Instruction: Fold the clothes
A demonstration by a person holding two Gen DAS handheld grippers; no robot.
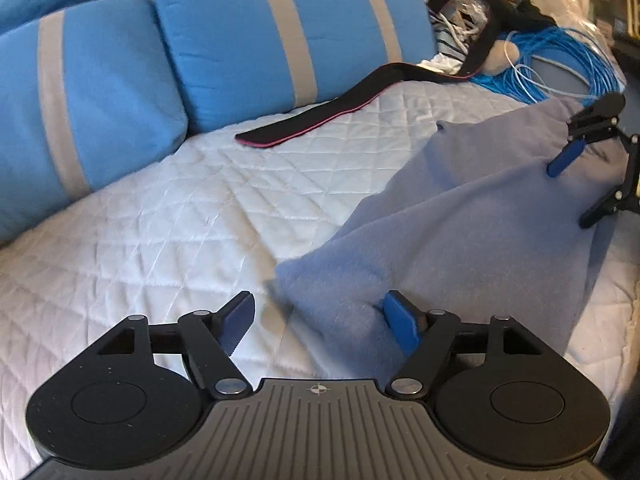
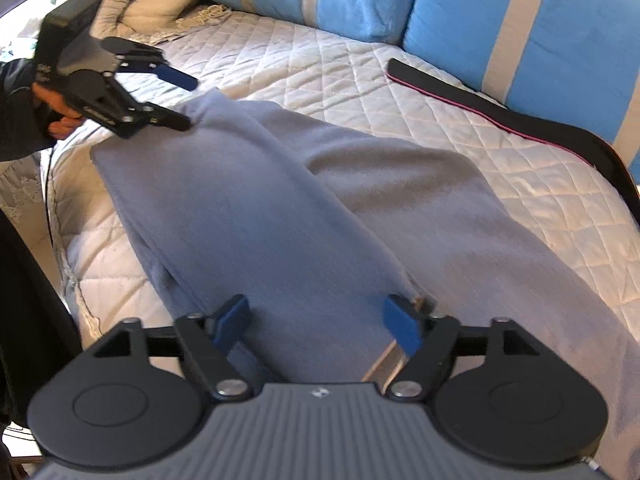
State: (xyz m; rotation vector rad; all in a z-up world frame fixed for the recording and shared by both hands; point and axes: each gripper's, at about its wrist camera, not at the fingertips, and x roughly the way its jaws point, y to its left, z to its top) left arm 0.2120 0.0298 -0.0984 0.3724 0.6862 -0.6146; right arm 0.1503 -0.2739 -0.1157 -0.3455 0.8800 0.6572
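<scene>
Grey fleece [image 2: 256,216] lying doubled lengthwise, both claws hovering spread and empty, left gripper [image 1: 320,322] at its eleven-o'clock corner, right gripper [image 2: 316,324] at six, seemingly for re-gripping.

We are looking over a bed [image 1: 168,208] in a white quilted cover, blue grey-striped cushions [image 1: 248,32] leaning along its back edge.
</scene>
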